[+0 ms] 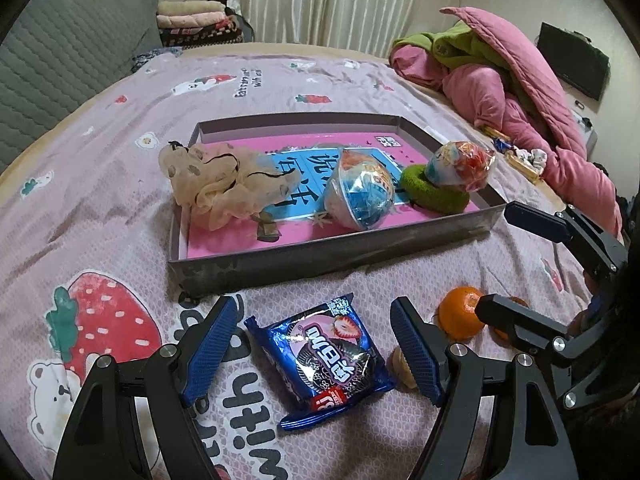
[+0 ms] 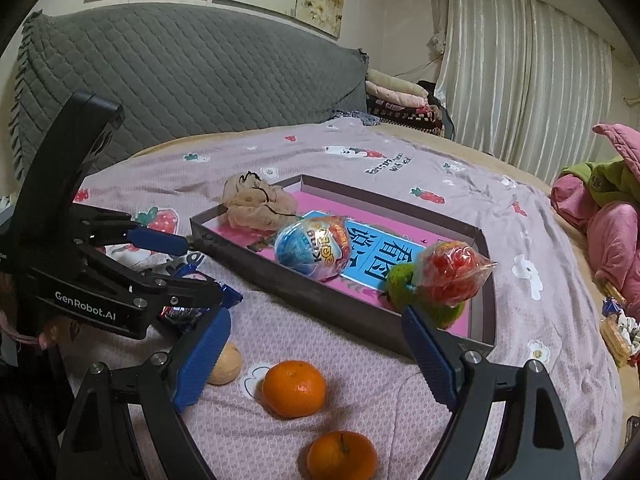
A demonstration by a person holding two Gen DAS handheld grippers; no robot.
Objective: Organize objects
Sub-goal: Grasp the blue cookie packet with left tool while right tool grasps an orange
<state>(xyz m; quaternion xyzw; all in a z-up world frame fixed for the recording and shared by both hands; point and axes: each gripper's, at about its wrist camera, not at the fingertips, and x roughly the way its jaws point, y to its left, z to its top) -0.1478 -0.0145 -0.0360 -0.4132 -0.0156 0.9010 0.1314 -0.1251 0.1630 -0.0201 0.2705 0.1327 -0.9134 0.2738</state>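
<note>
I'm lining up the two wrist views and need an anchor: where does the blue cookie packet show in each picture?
Left wrist view: the blue cookie packet lies bottom centre on the bedspread, between the left gripper's open fingers.
Right wrist view: only a sliver of it shows at left, mostly hidden behind the left gripper.
Shared landmark: the shallow dark tray just beyond it.

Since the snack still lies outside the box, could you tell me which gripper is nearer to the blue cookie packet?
Left. The left gripper hangs open with the blue cookie packet between its fingers, untouched. The right gripper is open over the oranges, further off to the side.
</note>
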